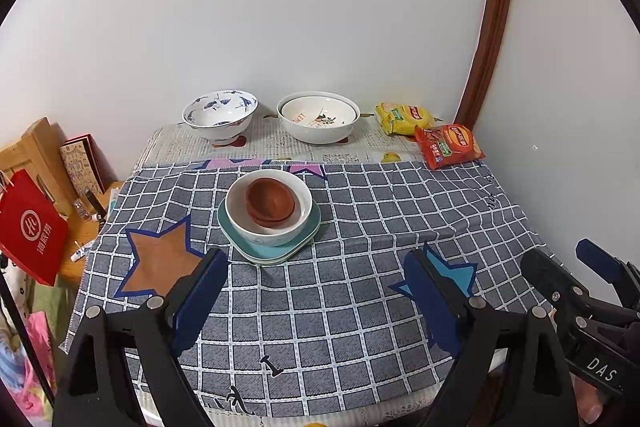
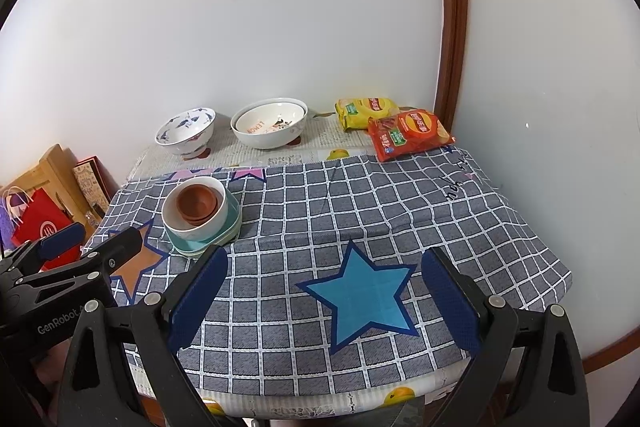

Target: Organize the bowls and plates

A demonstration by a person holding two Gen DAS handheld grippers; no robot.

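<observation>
- Left gripper point(image 1: 316, 287) hovering w/ jaws spread wide, nothing btwn them.
- Right gripper point(image 2: 324, 291) also gaping, empty, over blue star point(image 2: 362, 297).
- Brown bowls point(image 1: 270, 202) sitting nested in white bowl point(image 1: 268, 207), stacked on teal plates point(image 1: 269, 251) mid checked cloth point(image 1: 360, 307).
- Blue-patterned bowl point(image 1: 220, 115) & lemon bowl point(image 1: 318, 117) standing near wall.

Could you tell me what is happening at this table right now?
A person holds a two-finger tool in each hand over a checked tablecloth, sorting dishes. Both the left tool and the right tool are open and hold nothing. Brown bowls sit nested in a white bowl on stacked teal plates. A blue-patterned bowl and a large white bowl wait by the wall.
</observation>
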